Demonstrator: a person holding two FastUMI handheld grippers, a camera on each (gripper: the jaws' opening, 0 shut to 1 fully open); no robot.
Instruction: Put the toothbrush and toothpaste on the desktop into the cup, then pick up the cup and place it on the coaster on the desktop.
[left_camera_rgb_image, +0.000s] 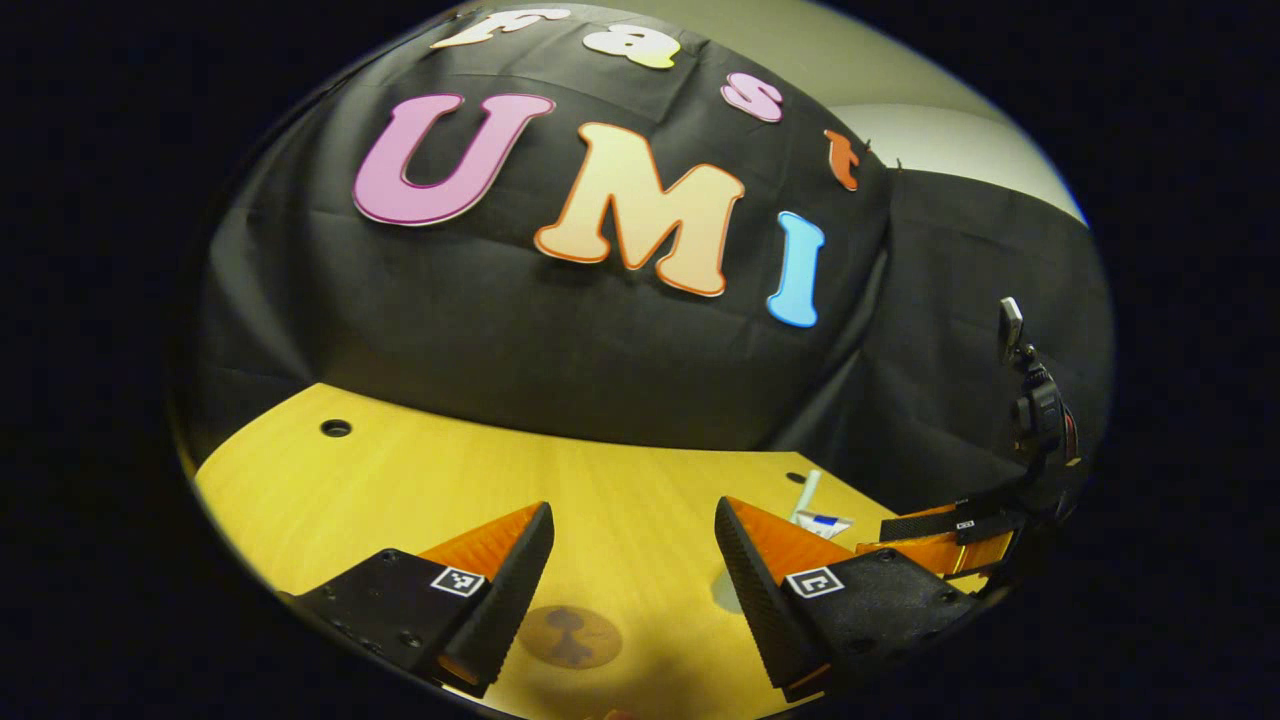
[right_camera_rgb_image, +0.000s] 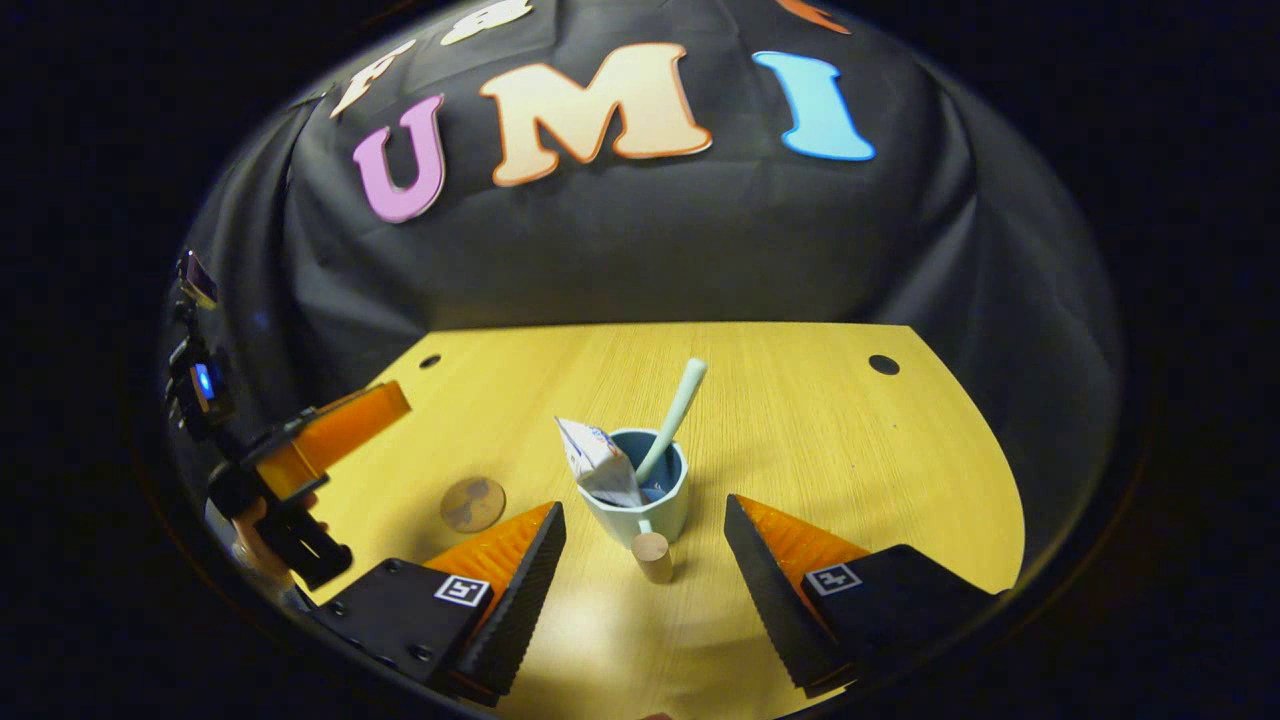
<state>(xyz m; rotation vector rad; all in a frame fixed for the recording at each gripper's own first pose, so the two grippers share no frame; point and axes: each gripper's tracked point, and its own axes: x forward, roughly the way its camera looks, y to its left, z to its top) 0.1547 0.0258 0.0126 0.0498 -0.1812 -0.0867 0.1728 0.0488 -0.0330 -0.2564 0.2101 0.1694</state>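
Note:
A pale blue cup (right_camera_rgb_image: 640, 505) stands upright on the wooden desktop (right_camera_rgb_image: 800, 440), its wooden knob handle (right_camera_rgb_image: 652, 556) pointing at the camera. A pale green toothbrush (right_camera_rgb_image: 675, 415) and a white toothpaste tube (right_camera_rgb_image: 598, 462) stick out of it. My right gripper (right_camera_rgb_image: 645, 510) is open, with the cup just ahead between its fingertips, untouched. The round brown coaster (right_camera_rgb_image: 473, 504) lies left of the cup. My left gripper (left_camera_rgb_image: 633, 508) is open and empty above the coaster (left_camera_rgb_image: 570, 637). In the left gripper view the toothbrush (left_camera_rgb_image: 808, 492) and tube (left_camera_rgb_image: 826, 523) peek out behind the right-hand finger.
The left gripper (right_camera_rgb_image: 300, 450), held by a hand, shows at the left edge of the right gripper view. The right gripper's orange fingers (left_camera_rgb_image: 940, 548) show at the right of the left gripper view. Small round holes (right_camera_rgb_image: 884, 364) (left_camera_rgb_image: 335, 428) mark the desk's back corners.

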